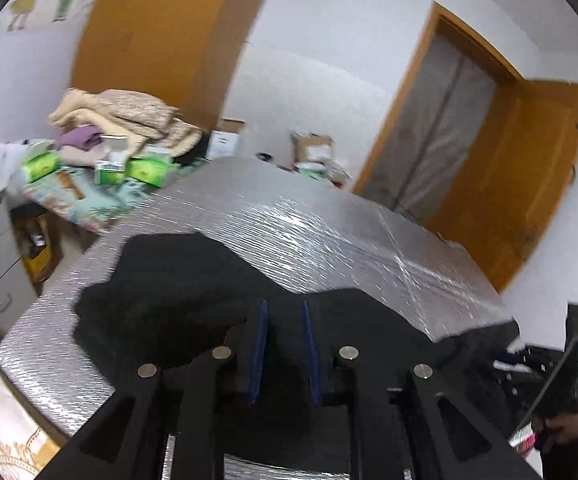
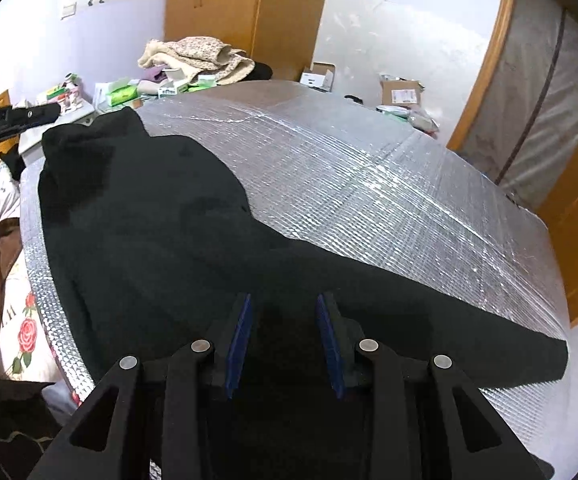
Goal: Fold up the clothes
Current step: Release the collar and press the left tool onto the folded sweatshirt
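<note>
Both claws, left and right, gape over my rumpled black cloth garment on the silver foil surface; I judge gripping an edge comes next.

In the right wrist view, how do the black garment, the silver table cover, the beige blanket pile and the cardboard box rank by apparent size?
1-2. black garment and silver table cover: look alike.
3. beige blanket pile.
4. cardboard box.
The last two sit farther back, so true size is unsure.
</note>
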